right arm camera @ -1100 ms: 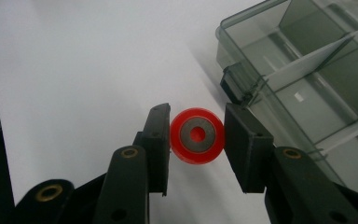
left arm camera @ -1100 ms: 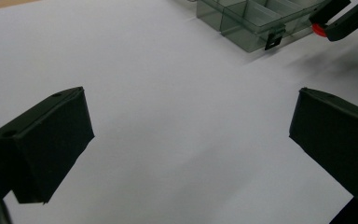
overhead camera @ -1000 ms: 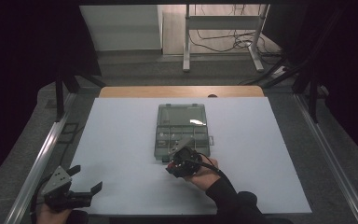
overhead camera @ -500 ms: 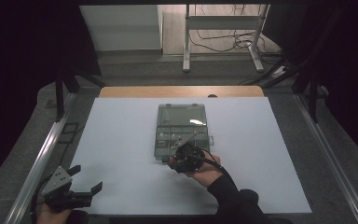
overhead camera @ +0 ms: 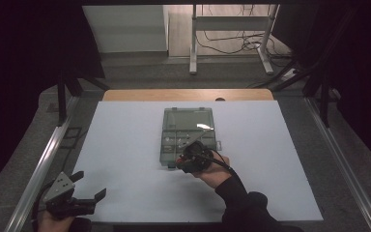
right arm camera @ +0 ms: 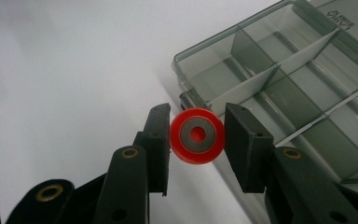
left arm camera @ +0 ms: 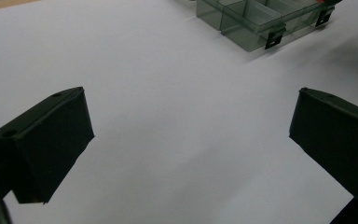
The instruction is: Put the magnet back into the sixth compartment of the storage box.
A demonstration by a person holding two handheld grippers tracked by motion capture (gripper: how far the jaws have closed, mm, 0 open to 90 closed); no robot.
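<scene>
While the right gripper is hanging over the near corner of the box, its fingers are pinching a small red wheel by its sides. It's looking light, stiff and probably slick, so flat sides are the safest hold. Well short of the box, the left gripper is resting spread over the white surface.

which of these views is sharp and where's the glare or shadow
High view: dim surroundings, a bright glare streak on the clear box's lid. Left gripper view: open jaws of the left gripper soft and dark, with faint shadows on the white table. Right gripper view: red ring held by the right gripper is sharp; the box behind is slightly soft.
</scene>
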